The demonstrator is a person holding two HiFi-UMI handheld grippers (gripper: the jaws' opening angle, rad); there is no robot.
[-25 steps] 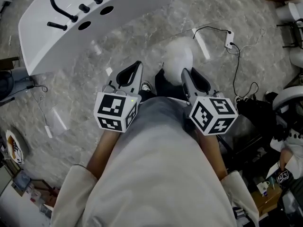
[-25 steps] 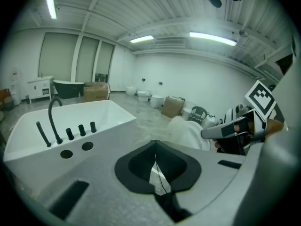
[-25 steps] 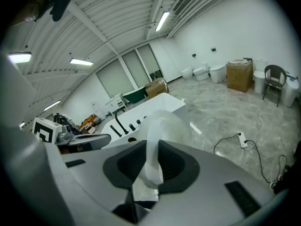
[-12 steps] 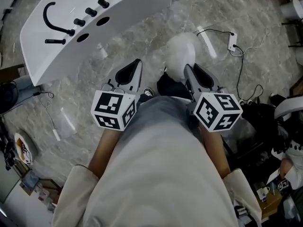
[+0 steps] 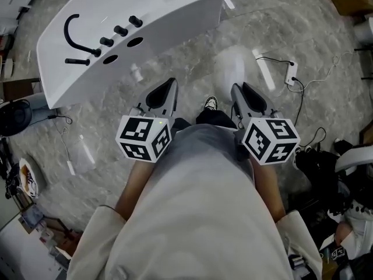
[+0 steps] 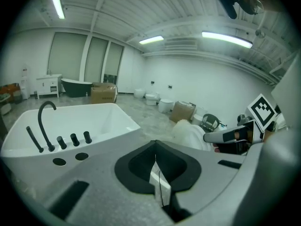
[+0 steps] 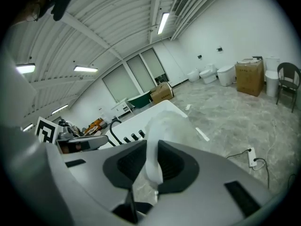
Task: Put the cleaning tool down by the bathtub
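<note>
The white bathtub (image 5: 169, 2) with a black faucet (image 5: 73, 31) lies at the upper left of the head view. A fluffy white cleaning tool (image 5: 232, 66) sticks out ahead of my right gripper (image 5: 239, 89), which is shut on its white handle (image 7: 151, 166). Its soft head (image 7: 164, 124) shows blurred beyond the jaws, with the bathtub (image 7: 157, 109) behind it. My left gripper (image 5: 169, 83) hangs level beside the right one, with its jaws shut and nothing between the pads (image 6: 157, 185). In the left gripper view the bathtub (image 6: 101, 121) is ahead on the left and the cleaning tool (image 6: 190, 133) on the right.
A power strip with a black cable (image 5: 289, 73) lies on the marble floor to the right. The person's shoe (image 5: 211, 102) shows between the grippers. Black bags (image 5: 317, 156) crowd the right side. A cardboard box (image 7: 249, 76), a chair (image 7: 287, 81) and toilets (image 7: 207, 74) stand farther off.
The floor and the power strip have slid down in the head view, and a shoe has come into sight as the person steps. Both grippers keep their pose; the right one still holds the tool.
</note>
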